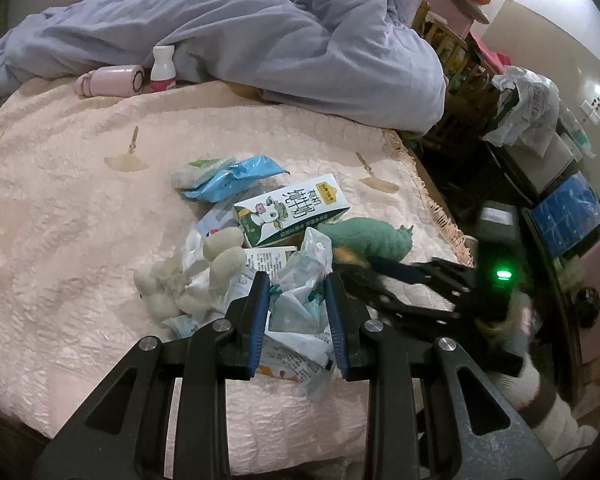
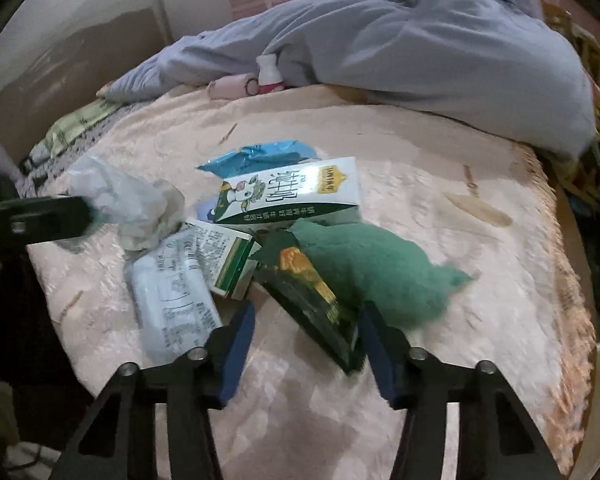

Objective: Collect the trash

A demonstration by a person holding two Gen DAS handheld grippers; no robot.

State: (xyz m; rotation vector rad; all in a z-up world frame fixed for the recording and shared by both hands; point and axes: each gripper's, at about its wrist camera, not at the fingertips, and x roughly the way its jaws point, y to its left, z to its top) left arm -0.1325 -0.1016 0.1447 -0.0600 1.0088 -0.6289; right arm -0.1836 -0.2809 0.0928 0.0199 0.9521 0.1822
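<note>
A pile of trash lies in the middle of a pale pink bumpy bedspread [image 1: 80, 208]. The left gripper [image 1: 296, 300] is squeezed shut on a crumpled clear plastic wrapper [image 1: 300, 280] with white and teal bits in it — both blue pads press on its sides. In the right wrist view that same gripper comes in from the left edge, and the wrapper looks like a grey-white scrunched lump at its tip.

The right gripper [image 2: 306, 332] points down at a dark green snack packet with an orange picture [image 2: 312, 300]. The packet lies between the two blue pads. The right pad is at the packet's edge, but there is a clear gap at the left pad, so the packet is not gripped. This view is a bit blurry.

A soft green cloth [image 2: 376, 268] lies on the far part of the dark packet. Behind them rests a white and green milk carton with a cartoon cow [image 2: 292, 196], lying on its side. A smaller white and green box [image 2: 228, 256] and a flat white pouch with small print [image 2: 176, 300] sit just left of the dark packet. A shiny blue foil bag [image 1: 236, 178] lies behind the carton. A small white stuffed toy [image 1: 192, 276] sits left of the left gripper.

Far back, a big grey-blue quilt [image 1: 240, 36] is heaped up — a pink flask [image 1: 112, 78] and a small white bottle [image 1: 163, 68] rest beside it.
</note>
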